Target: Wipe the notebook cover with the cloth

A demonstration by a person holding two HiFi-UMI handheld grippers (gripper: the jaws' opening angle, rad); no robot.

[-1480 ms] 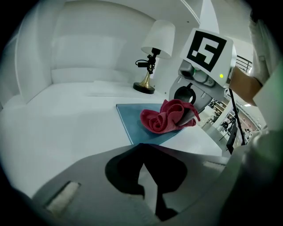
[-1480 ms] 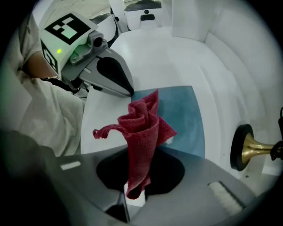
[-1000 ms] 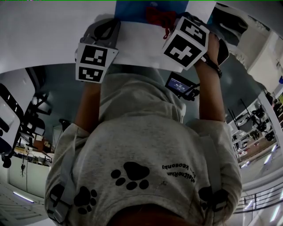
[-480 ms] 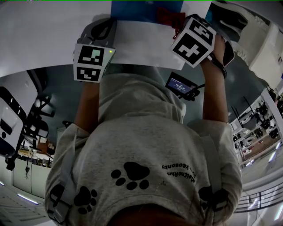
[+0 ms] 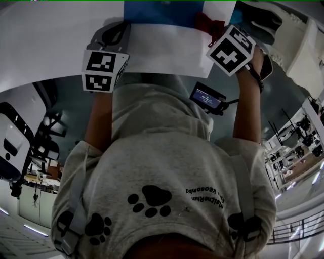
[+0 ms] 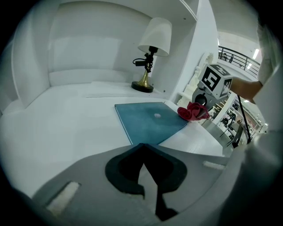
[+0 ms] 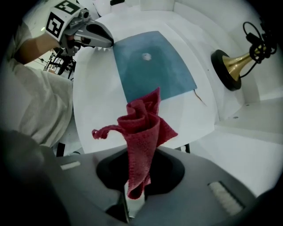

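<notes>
A blue notebook [image 5: 162, 12] lies flat on the white desk [image 5: 50, 40]; it also shows as the notebook [image 6: 150, 121] and the notebook [image 7: 152, 66]. A crumpled red cloth [image 7: 143, 128] stands up from my right gripper [image 7: 135, 194], which is shut on its lower end. From the left gripper view the cloth [image 6: 192, 111] hangs at the notebook's right corner, just above the desk. My left gripper [image 6: 142, 150] is shut and holds nothing. It hovers over the desk at the notebook's near left corner, seen as the left gripper [image 7: 104, 40].
A brass-footed lamp [image 6: 152, 48] with a white shade stands at the back of the desk, beyond the notebook; its base [image 7: 232, 66] shows to the right. White shelf walls enclose the desk on the far and right sides. A small screen device [image 5: 206, 97] hangs at my chest.
My right gripper has carried the red cloth to the right, from over the notebook's cover toward its right edge. The left gripper has stayed almost where it was.
</notes>
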